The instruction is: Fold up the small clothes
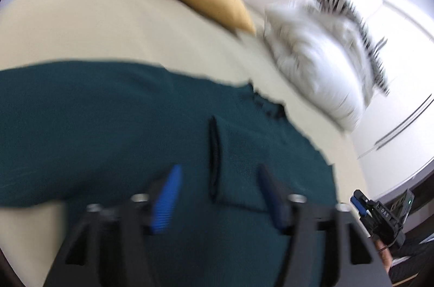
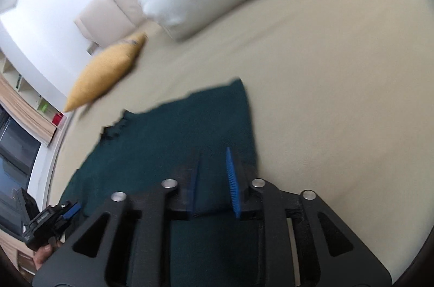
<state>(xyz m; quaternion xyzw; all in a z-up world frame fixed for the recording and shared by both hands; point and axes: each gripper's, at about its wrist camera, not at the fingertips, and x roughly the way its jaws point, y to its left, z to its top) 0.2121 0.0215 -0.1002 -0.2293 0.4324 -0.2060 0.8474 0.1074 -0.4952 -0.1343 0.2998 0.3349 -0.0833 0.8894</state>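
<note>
Both claws tilt down, released: left claw (image 1: 218, 194) and right claw (image 2: 214, 184) over the flat teal knit garment (image 1: 108, 129) on the beige bed (image 1: 95, 24).

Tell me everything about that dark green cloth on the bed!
The dark green cloth looks like soft knit fabric, teal-green. It lies spread flat on the beige bed cover, with one ragged dark edge and a dark slit or seam. Both tools hover over it, open, not pinching it.
</note>
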